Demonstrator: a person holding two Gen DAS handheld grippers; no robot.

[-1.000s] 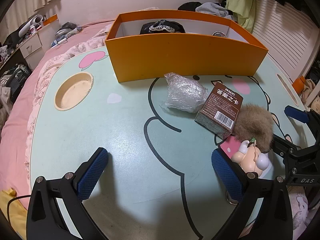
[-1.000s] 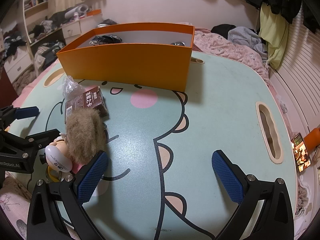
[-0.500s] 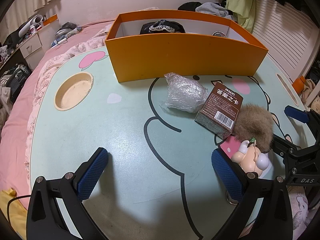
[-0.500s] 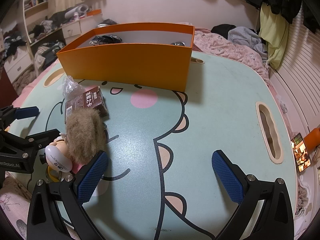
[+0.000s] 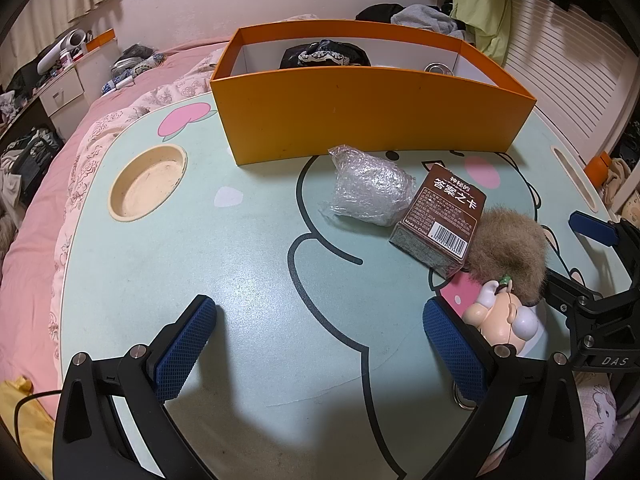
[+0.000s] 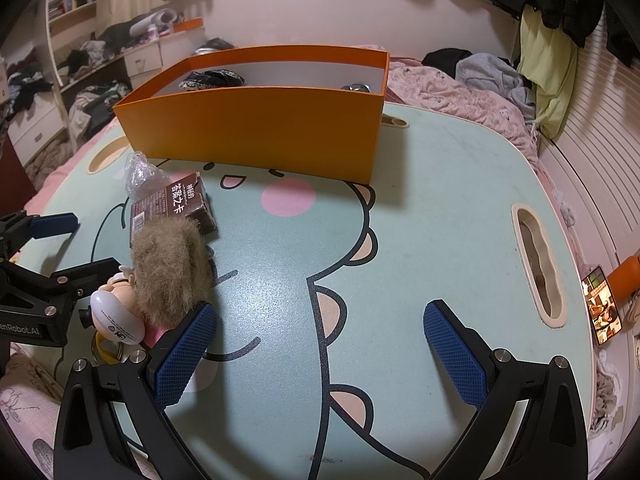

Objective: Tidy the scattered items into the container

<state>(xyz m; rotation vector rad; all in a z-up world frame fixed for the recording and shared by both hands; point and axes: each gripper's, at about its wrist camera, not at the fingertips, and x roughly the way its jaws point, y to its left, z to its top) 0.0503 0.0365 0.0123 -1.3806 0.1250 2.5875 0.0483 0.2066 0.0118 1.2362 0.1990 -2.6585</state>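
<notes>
An orange box (image 5: 372, 112) stands at the far side of the mint cartoon table (image 5: 240, 264); it also shows in the right wrist view (image 6: 256, 136). It holds a dark cloth (image 5: 324, 54) and a metal tin (image 5: 438, 68). In front lie a bubble-wrap bundle (image 5: 370, 192), a brown card box (image 5: 440, 220) and a furry doll keychain (image 5: 506, 256). The doll (image 6: 168, 268) also sits by my right gripper's left finger. My left gripper (image 5: 320, 336) is open and empty above the table. My right gripper (image 6: 320, 340) is open and empty.
A round cup recess (image 5: 148, 182) lies at the table's left and a slot recess (image 6: 538, 264) at its right. A pink bed (image 5: 48, 184) surrounds the table. A phone (image 6: 602, 308) lies beyond the right edge.
</notes>
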